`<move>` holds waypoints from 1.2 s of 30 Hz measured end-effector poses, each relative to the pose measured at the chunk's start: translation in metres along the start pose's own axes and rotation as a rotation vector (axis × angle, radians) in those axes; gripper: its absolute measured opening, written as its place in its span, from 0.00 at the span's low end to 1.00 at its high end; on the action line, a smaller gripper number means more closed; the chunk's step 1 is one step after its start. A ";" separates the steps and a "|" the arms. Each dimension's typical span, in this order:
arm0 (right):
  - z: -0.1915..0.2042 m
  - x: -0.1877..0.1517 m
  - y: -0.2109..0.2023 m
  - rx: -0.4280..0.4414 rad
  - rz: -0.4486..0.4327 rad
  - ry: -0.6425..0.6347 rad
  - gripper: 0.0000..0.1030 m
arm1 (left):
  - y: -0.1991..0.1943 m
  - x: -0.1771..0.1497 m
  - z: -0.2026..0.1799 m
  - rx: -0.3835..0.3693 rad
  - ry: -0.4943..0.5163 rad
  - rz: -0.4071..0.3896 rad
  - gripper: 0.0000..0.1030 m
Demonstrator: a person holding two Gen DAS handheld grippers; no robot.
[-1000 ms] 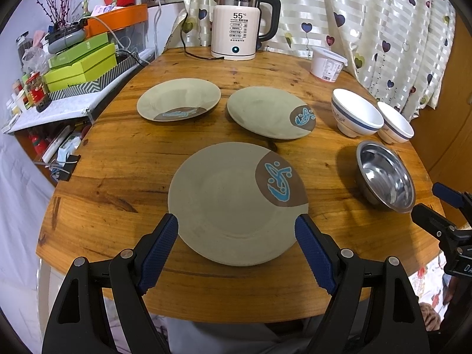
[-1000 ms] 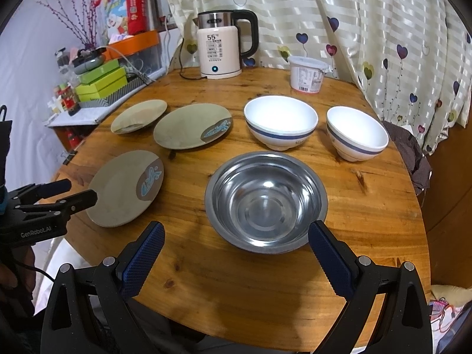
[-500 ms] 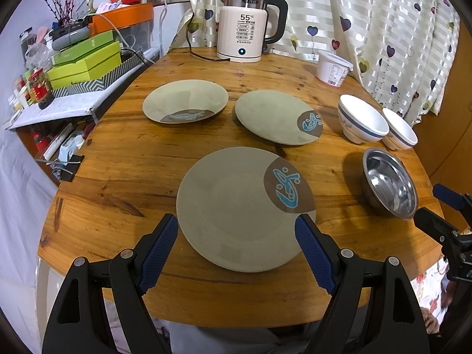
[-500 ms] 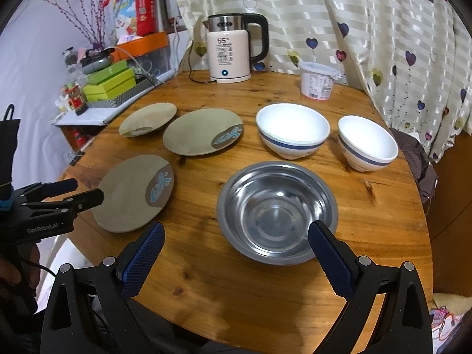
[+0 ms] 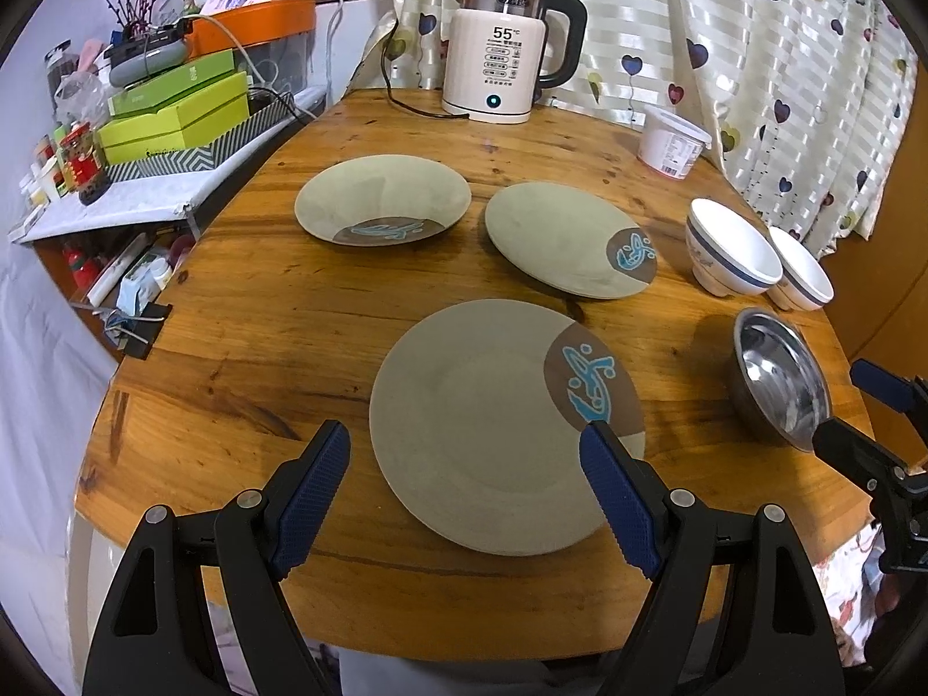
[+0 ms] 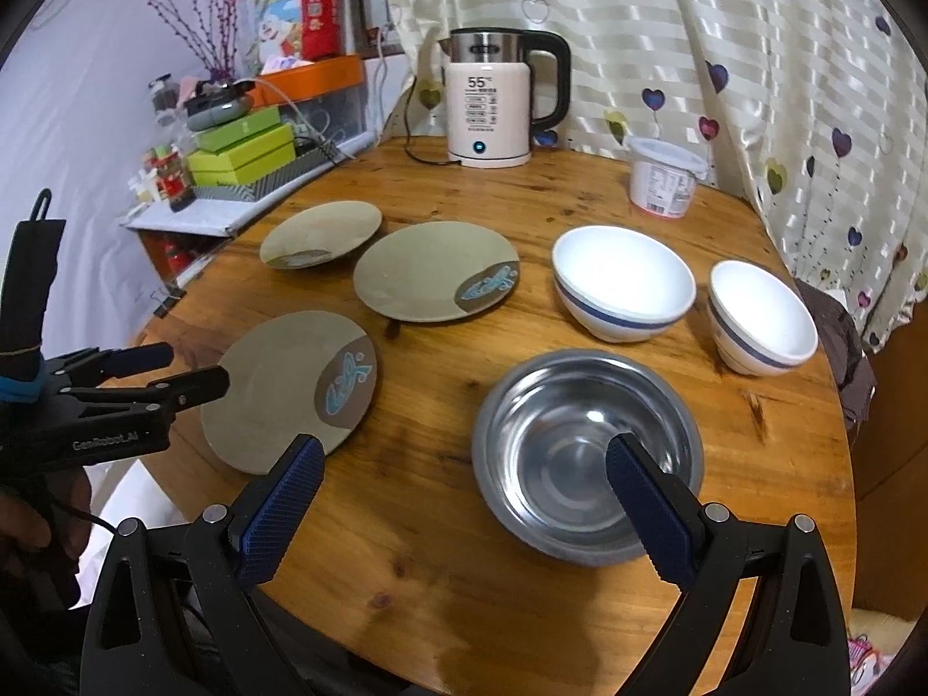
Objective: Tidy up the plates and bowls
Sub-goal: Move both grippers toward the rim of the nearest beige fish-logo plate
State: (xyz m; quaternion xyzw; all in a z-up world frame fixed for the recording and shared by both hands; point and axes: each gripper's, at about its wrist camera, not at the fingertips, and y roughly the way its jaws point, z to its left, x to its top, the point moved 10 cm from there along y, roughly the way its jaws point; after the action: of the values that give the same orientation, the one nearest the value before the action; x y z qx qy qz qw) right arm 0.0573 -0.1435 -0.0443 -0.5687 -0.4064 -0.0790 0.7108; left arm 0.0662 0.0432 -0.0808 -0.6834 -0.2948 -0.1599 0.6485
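Three olive plates with a brown-and-blue fish patch lie on the round wooden table: a near plate (image 5: 493, 423) (image 6: 290, 388), a middle plate (image 5: 568, 238) (image 6: 435, 269) and a far left plate (image 5: 383, 197) (image 6: 319, 232). A steel bowl (image 6: 586, 452) (image 5: 777, 377) sits at the front right. Two white bowls with a blue band, a large one (image 6: 623, 284) (image 5: 731, 249) and a small one (image 6: 762, 319) (image 5: 803, 278), stand behind it. My left gripper (image 5: 464, 481) is open, above the near plate's front edge. My right gripper (image 6: 464, 499) is open, with one finger over the steel bowl.
A white electric kettle (image 5: 501, 49) with its cord stands at the table's back edge. A white plastic tub (image 5: 673, 142) sits at the back right. A side shelf with green boxes (image 5: 180, 110) is at the left. A heart-pattern curtain hangs behind.
Both grippers have moved forward and lower toward the table. The near plate and the steel bowl now sit closer under the fingers. No dish has moved.
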 end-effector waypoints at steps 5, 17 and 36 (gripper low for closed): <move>0.009 0.010 0.007 0.011 0.000 -0.023 0.96 | 0.003 0.005 0.006 0.004 -0.006 -0.002 0.79; 0.029 0.038 0.031 0.042 0.016 -0.048 0.92 | 0.014 0.020 0.029 0.001 -0.036 -0.007 0.79; 0.064 0.096 0.079 0.129 0.067 -0.092 0.87 | 0.035 0.054 0.072 -0.015 -0.119 -0.014 0.79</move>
State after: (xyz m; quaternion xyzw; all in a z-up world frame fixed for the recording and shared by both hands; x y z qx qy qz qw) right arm 0.1342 -0.0268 -0.0380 -0.5379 -0.4234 -0.0026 0.7289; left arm 0.1181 0.1247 -0.0837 -0.6944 -0.3366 -0.1257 0.6234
